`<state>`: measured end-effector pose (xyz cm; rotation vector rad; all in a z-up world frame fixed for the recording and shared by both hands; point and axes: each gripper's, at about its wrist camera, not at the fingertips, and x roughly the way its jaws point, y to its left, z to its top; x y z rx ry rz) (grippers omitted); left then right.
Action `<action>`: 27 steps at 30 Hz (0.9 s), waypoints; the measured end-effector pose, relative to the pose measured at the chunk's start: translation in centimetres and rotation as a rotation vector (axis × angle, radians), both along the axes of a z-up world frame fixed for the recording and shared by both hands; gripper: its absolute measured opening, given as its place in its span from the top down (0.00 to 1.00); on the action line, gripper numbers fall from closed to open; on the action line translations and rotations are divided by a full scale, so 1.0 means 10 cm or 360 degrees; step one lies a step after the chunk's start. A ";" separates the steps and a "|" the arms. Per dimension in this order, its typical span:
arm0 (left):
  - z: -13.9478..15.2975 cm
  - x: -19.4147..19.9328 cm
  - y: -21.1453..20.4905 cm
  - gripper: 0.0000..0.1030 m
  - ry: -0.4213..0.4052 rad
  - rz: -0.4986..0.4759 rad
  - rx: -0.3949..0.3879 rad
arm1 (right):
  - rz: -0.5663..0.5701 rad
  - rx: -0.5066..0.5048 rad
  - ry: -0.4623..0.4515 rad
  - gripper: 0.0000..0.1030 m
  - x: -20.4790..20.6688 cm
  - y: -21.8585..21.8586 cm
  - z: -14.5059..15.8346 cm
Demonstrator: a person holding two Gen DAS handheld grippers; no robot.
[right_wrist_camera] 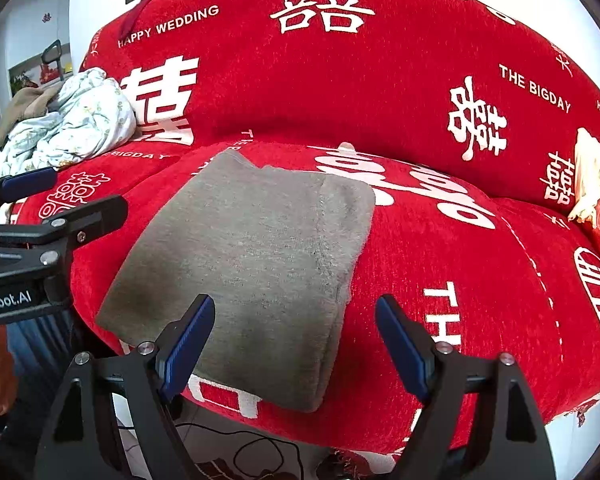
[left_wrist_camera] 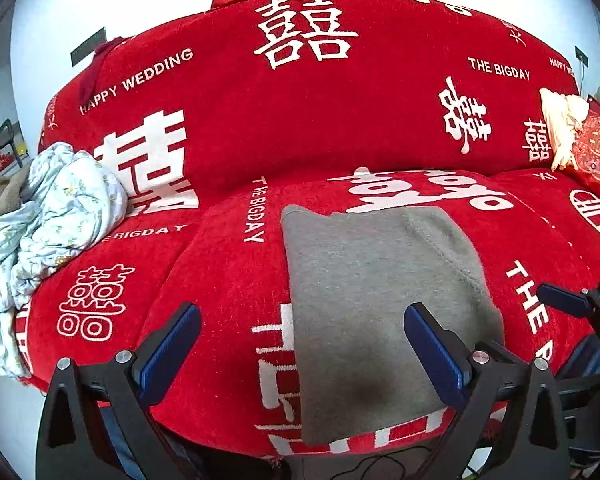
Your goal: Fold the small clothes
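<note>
Grey garment (left_wrist_camera: 372,312) lies folded flat on red sofa seat (left_wrist_camera: 228,280), front-centre, w/ near edge at seat's lip. Left gripper (left_wrist_camera: 302,344) hovers over it, jaws spread wide, holding nothing. Right gripper (right_wrist_camera: 294,338) likewise agape, empty, at garment's right edge. Crumpled pale floral cloth (left_wrist_camera: 52,216) sits far left.

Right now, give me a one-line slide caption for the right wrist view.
Open right gripper hovering over a folded grey garment on the red wedding-print sofa.
</note>
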<state>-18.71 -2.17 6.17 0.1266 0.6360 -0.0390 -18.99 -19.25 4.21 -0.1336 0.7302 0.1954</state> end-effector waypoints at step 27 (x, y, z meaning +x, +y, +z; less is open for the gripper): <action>-0.06 -0.10 -0.03 0.01 0.0067 0.0034 0.0001 | -0.0018 -0.0010 -0.0017 0.18 0.02 0.02 0.08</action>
